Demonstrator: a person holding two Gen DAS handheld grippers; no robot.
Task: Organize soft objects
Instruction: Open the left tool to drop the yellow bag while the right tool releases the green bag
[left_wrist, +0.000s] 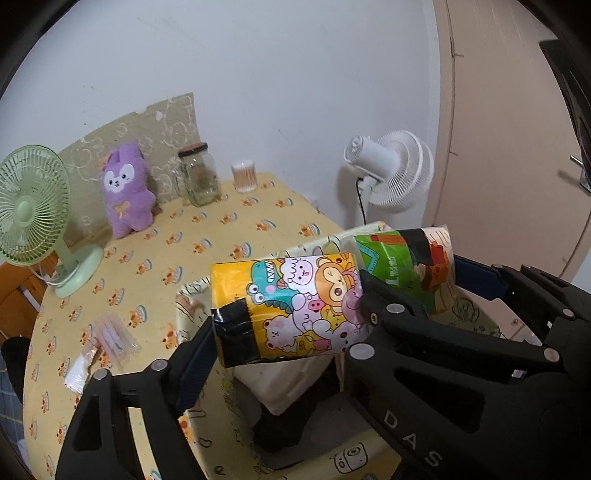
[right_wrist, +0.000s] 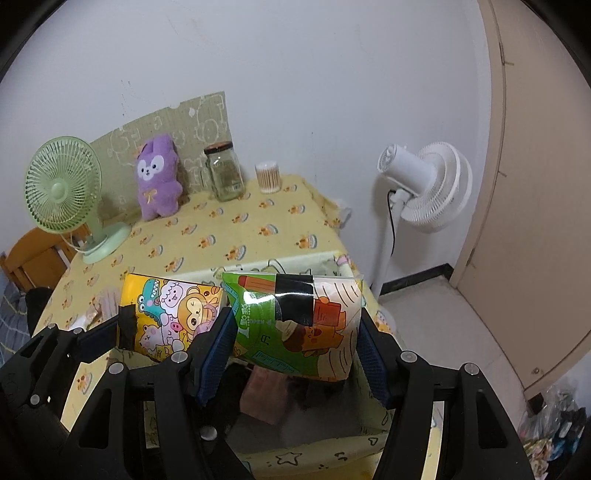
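Two grips: left fingers (left_wrist: 195, 358) on yellow pack (left_wrist: 295, 306), right fingers (right_wrist: 218, 350) on green pack (right_wrist: 314, 339); floor clutter (right_wrist: 554, 424) right-view only.

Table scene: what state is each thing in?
Yellow pack, held in left claw over basket.
Green pack, held in right claw beside it.
Basket, open, partly filled.
Jar, upright, lid on.
Purple plush, standing upright.
Green fan, standing upright.

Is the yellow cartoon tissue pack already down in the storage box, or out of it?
Out. The yellow tissue pack sits between the left gripper's fingers, above the open storage box.
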